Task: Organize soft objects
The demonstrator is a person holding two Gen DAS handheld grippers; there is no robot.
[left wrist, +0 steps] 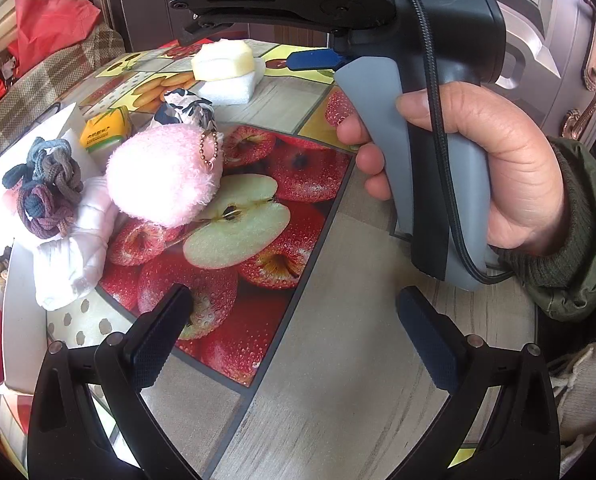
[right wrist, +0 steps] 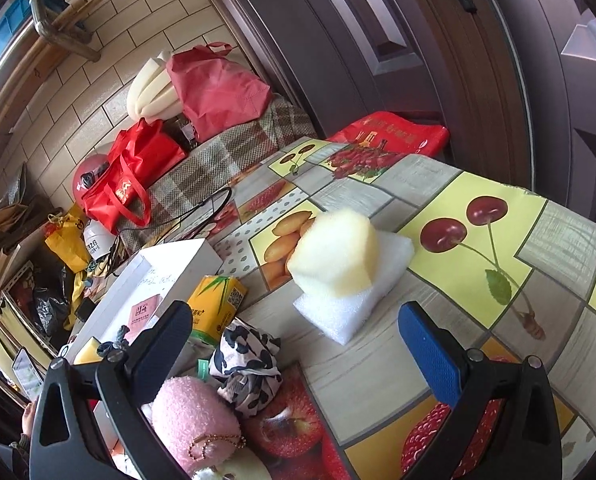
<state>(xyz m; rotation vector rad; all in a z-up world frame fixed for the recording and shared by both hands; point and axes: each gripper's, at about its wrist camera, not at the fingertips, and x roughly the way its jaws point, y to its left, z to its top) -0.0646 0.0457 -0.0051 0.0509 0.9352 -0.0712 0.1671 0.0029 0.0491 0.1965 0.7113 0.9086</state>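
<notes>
Both tongs, left (left wrist: pixel 293 312) and right (right wrist: pixel 298 336), gape apart, empty, above the tabletop (left wrist: pixel 338 360). Pink plush ball (left wrist: pixel 163 176), hair ties (left wrist: pixel 43 184) and cow-print cloth (left wrist: pixel 183 110) cluster mid-left, probably gathered for sorting. Yellow sponge (right wrist: pixel 334 254) rests on white foam (right wrist: pixel 354 304), centre of the right view.

A right gripper (right wrist: pixel 295 344) is hovering over a table (right wrist: pixel 558 248) covered in a fruit-print cloth, its two fingers spread wide with nothing between them. Straight ahead of the gripper, a yellow sponge (right wrist: pixel 334 252) is sitting on top of a white foam block (right wrist: pixel 354 308). Left of the foam, a black-and-white patterned cloth bundle (right wrist: pixel 245 364) is lying beside a yellow tissue pack (right wrist: pixel 213 308). Nearer than the bundle and touching it, a pink plush ball (right wrist: pixel 189 420) with a bead chain is resting. Behind the tissue pack, a white box (right wrist: pixel 177 264) is standing at the table's left edge. Far beyond the foam, red bags (right wrist: pixel 217 88) are piling against a brick wall.
</notes>
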